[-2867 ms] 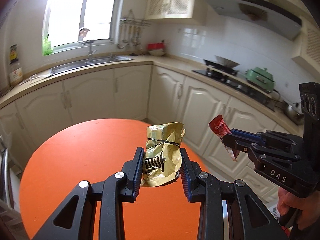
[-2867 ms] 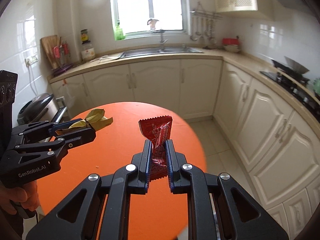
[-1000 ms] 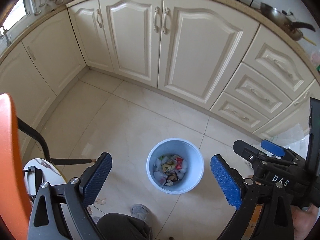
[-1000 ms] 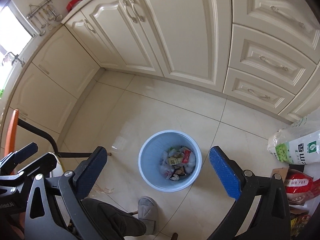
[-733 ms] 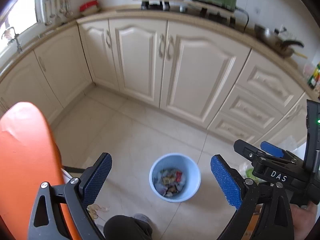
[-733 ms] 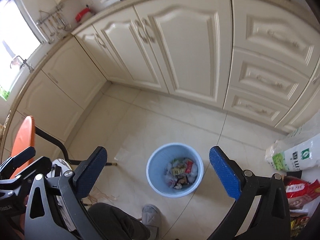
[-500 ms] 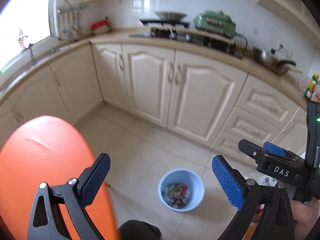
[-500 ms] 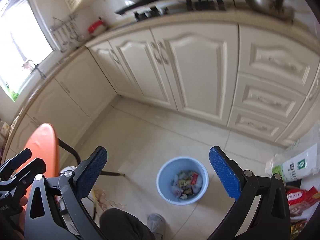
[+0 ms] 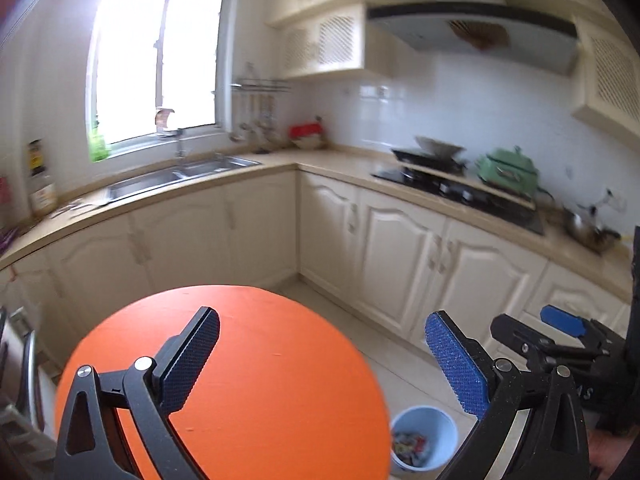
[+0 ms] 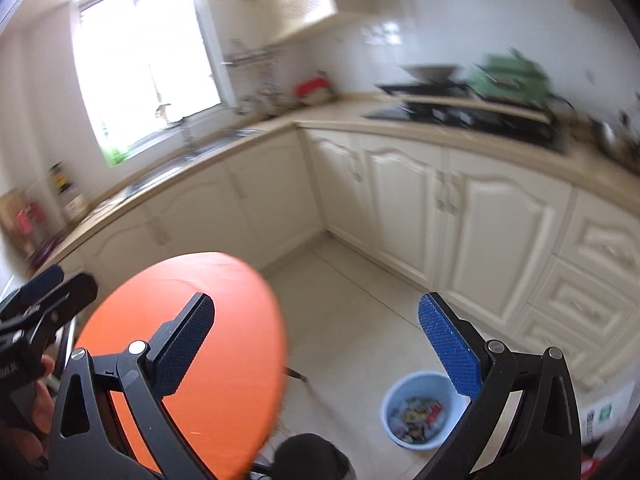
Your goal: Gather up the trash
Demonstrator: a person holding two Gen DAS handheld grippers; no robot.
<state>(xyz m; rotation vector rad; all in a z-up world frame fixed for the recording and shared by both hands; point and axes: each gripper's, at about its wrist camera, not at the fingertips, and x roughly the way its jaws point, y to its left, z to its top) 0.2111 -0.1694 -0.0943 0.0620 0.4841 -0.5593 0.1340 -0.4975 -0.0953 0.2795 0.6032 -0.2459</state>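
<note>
A pale blue trash bin (image 9: 424, 442) stands on the tiled floor right of the round orange table (image 9: 248, 380), with several wrappers inside; the right wrist view shows the bin (image 10: 420, 414) low between the fingers. My left gripper (image 9: 322, 354) is open and empty, raised over the table's right part. My right gripper (image 10: 316, 340) is also open and empty, held over the floor beside the table (image 10: 208, 352). The right gripper (image 9: 556, 340) appears at the right edge of the left wrist view, the left gripper (image 10: 44, 300) at the left edge of the right wrist view.
Cream cabinets (image 9: 420, 264) run along the back and right, with a sink (image 9: 180, 176) under the window and a stove (image 9: 452, 188) with a green pot. A white bag (image 10: 604, 412) lies on the floor right of the bin. A dark foot (image 10: 312, 458) shows below.
Both grippers held wrappers 2.9 s ago, then hung open over the bin with the wrappers inside. Since then both have tilted up and swung back toward the orange table.
</note>
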